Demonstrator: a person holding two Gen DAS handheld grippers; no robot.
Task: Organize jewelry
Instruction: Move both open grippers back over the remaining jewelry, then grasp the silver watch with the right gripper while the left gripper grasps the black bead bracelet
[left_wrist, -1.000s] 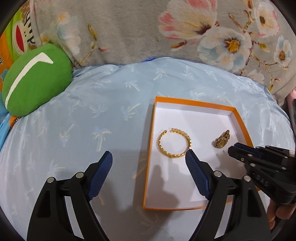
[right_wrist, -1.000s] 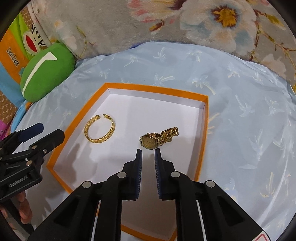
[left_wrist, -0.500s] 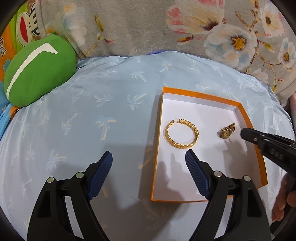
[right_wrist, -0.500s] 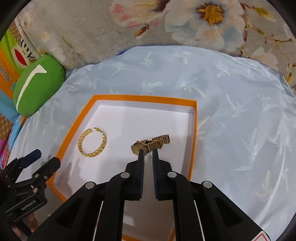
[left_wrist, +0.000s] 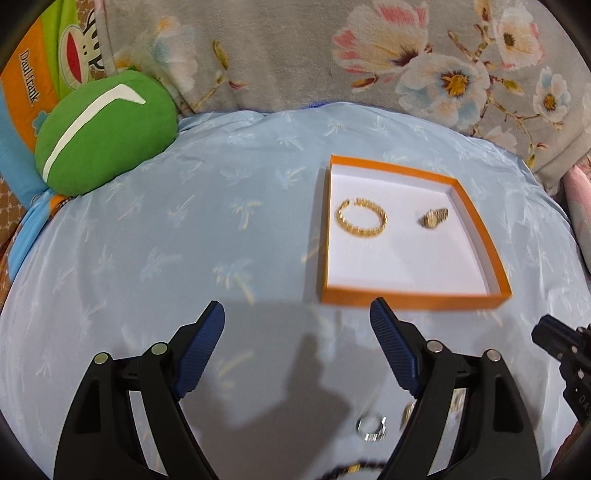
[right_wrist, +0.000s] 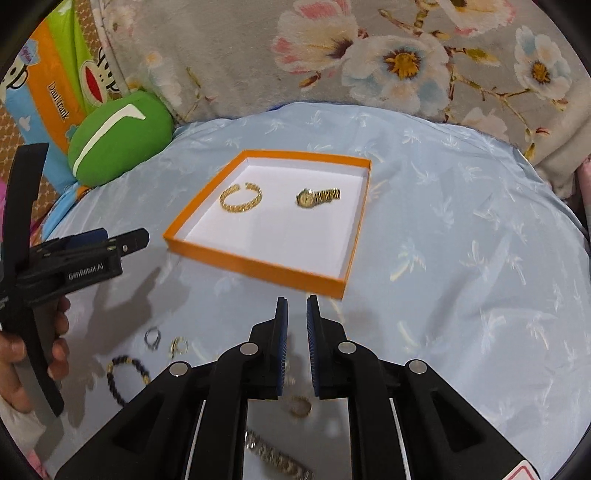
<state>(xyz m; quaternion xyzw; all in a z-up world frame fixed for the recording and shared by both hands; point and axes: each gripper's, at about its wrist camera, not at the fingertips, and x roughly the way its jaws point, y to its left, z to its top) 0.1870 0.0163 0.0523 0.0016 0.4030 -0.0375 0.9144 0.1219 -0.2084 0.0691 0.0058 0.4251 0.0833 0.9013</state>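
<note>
The orange tray (right_wrist: 258, 266) has a white floor and a low orange rim, and it lies flat on a pale blue cloth (left_wrist: 155, 229) printed with palm trees. Inside it, a gold chain-link bangle (right_wrist: 241, 197), an open hoop with a gap at the top, lies toward the tray's left side. A gold watch (right_wrist: 317, 197) with a round dial and link band lies to its right, apart from the bangle.

On the cloth in front of the tray, outside it, lie loose pieces: a silver ring (right_wrist: 152, 338), a small gold ring (right_wrist: 178, 346) just beside it, a dark beaded bracelet (right_wrist: 123, 373) with gold spacers, another gold ring (right_wrist: 301, 405) between the right fingers' bases, and a pale metal link bracelet (right_wrist: 277, 458) at the bottom edge.

The left hand-held gripper (left_wrist: 297, 325) hovers short of the tray's near rim with its blue-padded fingers spread wide, holding nothing. The right hand-held gripper (right_wrist: 297, 317) sits near the tray's front corner with its fingers close together, a narrow gap between the pads, nothing between them.

A green cushion (left_wrist: 107, 133) rests at the cloth's far left.
</note>
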